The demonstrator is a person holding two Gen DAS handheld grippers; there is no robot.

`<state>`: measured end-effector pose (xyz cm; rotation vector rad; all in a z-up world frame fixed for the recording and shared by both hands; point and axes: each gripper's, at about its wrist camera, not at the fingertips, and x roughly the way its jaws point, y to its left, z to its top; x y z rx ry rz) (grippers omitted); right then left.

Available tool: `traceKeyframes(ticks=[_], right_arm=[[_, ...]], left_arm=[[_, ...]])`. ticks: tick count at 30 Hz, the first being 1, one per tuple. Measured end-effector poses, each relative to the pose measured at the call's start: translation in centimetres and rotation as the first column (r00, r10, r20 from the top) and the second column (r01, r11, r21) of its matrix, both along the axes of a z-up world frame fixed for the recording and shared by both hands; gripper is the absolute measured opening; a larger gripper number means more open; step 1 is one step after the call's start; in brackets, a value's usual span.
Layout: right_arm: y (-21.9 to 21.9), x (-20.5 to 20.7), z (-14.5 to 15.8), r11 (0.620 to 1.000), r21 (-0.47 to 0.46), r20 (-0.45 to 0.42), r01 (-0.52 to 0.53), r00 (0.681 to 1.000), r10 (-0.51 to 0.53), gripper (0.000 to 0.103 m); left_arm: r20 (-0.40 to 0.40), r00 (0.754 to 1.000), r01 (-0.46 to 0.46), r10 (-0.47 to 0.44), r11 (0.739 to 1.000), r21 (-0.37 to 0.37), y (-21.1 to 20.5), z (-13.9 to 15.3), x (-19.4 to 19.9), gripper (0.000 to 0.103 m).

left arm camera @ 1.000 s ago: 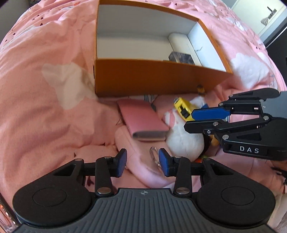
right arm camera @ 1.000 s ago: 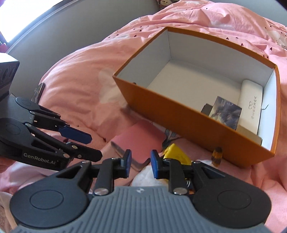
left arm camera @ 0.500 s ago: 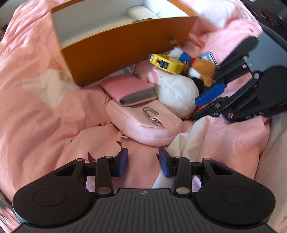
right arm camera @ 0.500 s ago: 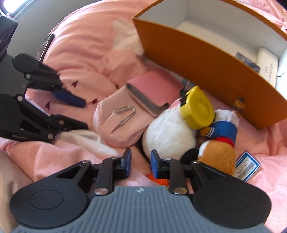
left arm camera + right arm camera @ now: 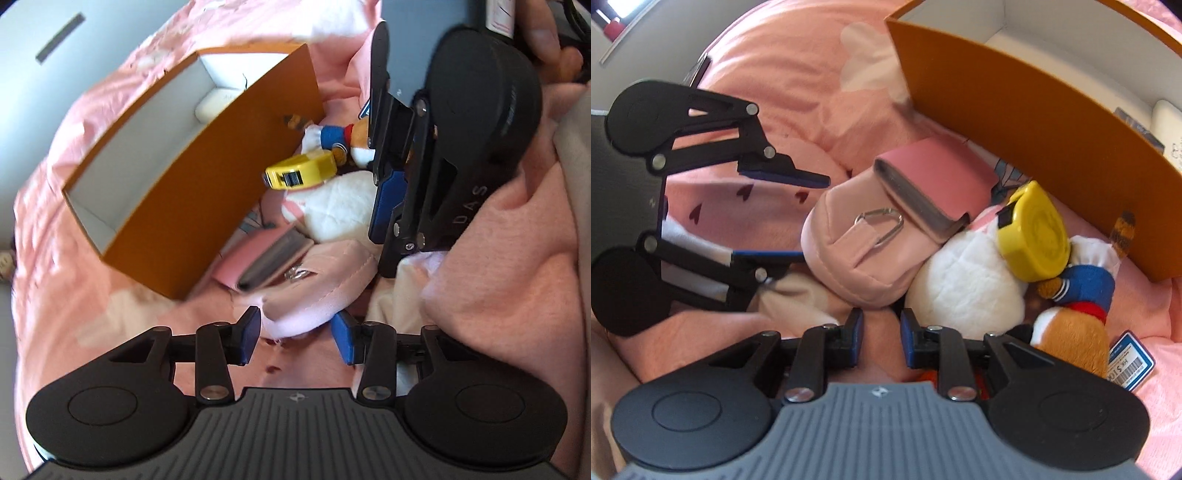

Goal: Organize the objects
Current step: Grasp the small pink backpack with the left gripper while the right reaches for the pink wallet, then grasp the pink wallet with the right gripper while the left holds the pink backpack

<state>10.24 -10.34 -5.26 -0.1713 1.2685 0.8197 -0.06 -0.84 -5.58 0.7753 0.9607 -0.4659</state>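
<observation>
Presently, the pink quilted bed [image 5: 798, 74] carries the orange cardboard box [image 5: 1027, 110]. Beside it lies the soft pink pouch [image 5: 857, 251], straddled by the opening left tool [image 5: 297, 334]. Right tool [image 5: 881, 338], narrowly parted, holds nothing. Next: close, lift, box it.

Orange box [image 5: 1027, 110], open top, white inside, on pink bedding; white case [image 5: 214, 103] and small dark patterned item [image 5: 1137, 123] at one end inside.
Outside, along its long wall, pile: pink pouch [image 5: 857, 251] with silver carabiner clip [image 5: 882, 225]; pink wallet [image 5: 934, 181] lying on pouch; white plush [image 5: 964, 288] beside pouch; yellow tape measure [image 5: 1034, 236] on plush; orange-brown plush in blue-red outfit [image 5: 1078, 306]; blue-edged barcode tag [image 5: 1130, 362] just beside it.
</observation>
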Motion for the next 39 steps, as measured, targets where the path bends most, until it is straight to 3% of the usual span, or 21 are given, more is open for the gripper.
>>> traceKeyframes(ticks=[4, 6, 10, 12, 14, 18, 24, 28, 34, 39], right_arm=[[-0.4, 0.6, 0.6, 0.999, 0.034, 0.017, 0.043, 0.999, -0.043, 0.023], [-0.5, 0.9, 1.0, 0.997, 0.042, 0.033, 0.061, 0.998, -0.062, 0.023], [-0.7, 1.2, 1.6, 0.997, 0.036, 0.085, 0.076, 0.993, -0.078, 0.024], [-0.8, 1.3, 2.0, 0.997, 0.033, 0.117, 0.07, 0.99, -0.074, 0.025], [-0.8, 1.3, 2.4, 0.998, 0.02, 0.175, 0.057, 0.983, -0.059, 0.025], [-0.1, 1.8, 2.5, 1.0, -0.015, 0.285, 0.008, 0.959, -0.003, 0.025], [1.8, 2.9, 2.0, 0.986, -0.144, 0.48, -0.088, 0.865, 0.147, 0.025], [2.1, 3.7, 1.5, 0.976, -0.154, 0.49, -0.153, 0.846, 0.21, 0.025], [3.0, 5.0, -0.3, 0.96, -0.236, 0.519, -0.151, 0.816, 0.256, 0.025], [3.6, 7.2, -1.6, 0.967, -0.205, 0.48, -0.149, 0.846, 0.232, 0.026]], left_arm=[[0.034, 0.999, 0.002, -0.003, 0.999, 0.034, -0.3, -0.8, 1.2, 0.051], [0.043, 0.999, -0.025, 0.024, 0.999, 0.022, -0.2, -1.0, 1.9, 0.043], [0.033, 0.989, -0.138, 0.141, 0.987, -0.076, 1.0, -0.6, 3.2, 0.035], [0.012, 0.976, -0.213, 0.217, 0.967, -0.137, 1.9, -0.2, 3.7, 0.033], [-0.011, 0.953, -0.299, 0.304, 0.932, -0.207, 3.1, 0.2, 4.2, 0.032], [-0.028, 0.914, -0.396, 0.406, 0.872, -0.287, 4.5, 0.4, 5.0, 0.032], [-0.045, 0.899, -0.428, 0.437, 0.849, -0.31, 5.0, 0.6, 5.3, 0.032], [-0.056, 0.88, -0.461, 0.471, 0.822, -0.334, 5.5, 0.6, 5.9, 0.032], [-0.074, 0.84, -0.523, 0.537, 0.766, -0.374, 6.4, 0.4, 6.9, 0.035], [-0.118, 0.797, -0.583, 0.593, 0.702, -0.409, 7.4, 0.1, 7.6, 0.046]])
